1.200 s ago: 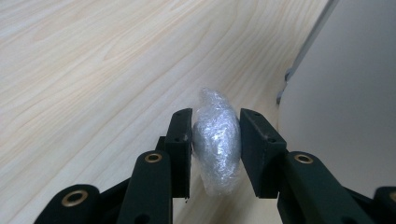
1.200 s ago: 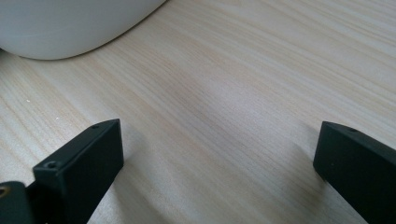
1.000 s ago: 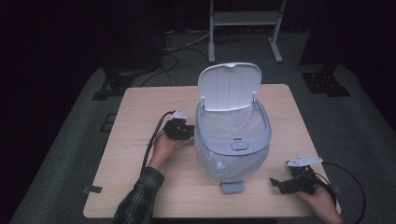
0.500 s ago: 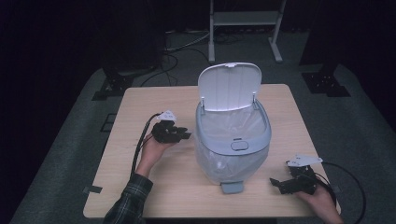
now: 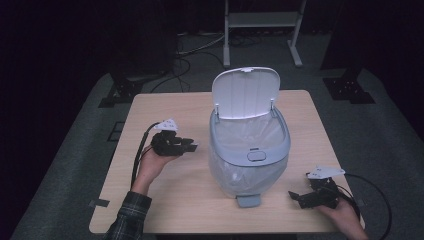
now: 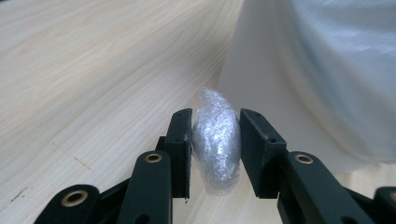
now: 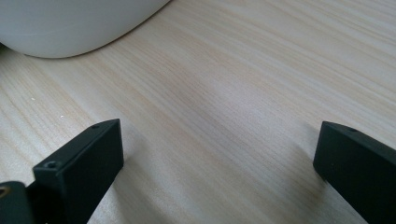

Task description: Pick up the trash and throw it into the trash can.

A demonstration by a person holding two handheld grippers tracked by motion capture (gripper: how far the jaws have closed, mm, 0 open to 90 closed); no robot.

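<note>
A white pedal bin with a clear liner stands in the middle of the table, its lid raised upright. My left gripper hovers just left of the bin, jaws pointing at its wall, shut on a crumpled wad of clear plastic wrap. That wad sits squeezed between the black pads, with the bin's side close behind it. My right gripper rests low on the table at the front right, open, with bare wood between its jaws.
The bin's grey foot pedal juts toward the table's front edge, between the bin and my right gripper. A wooden tabletop carries everything. Behind it stand a white metal rack and dark stands on a grey floor.
My left hand has lifted and drawn back to the left, away from the bin's side, still holding the plastic wad. The right gripper has stayed where it was.
</note>
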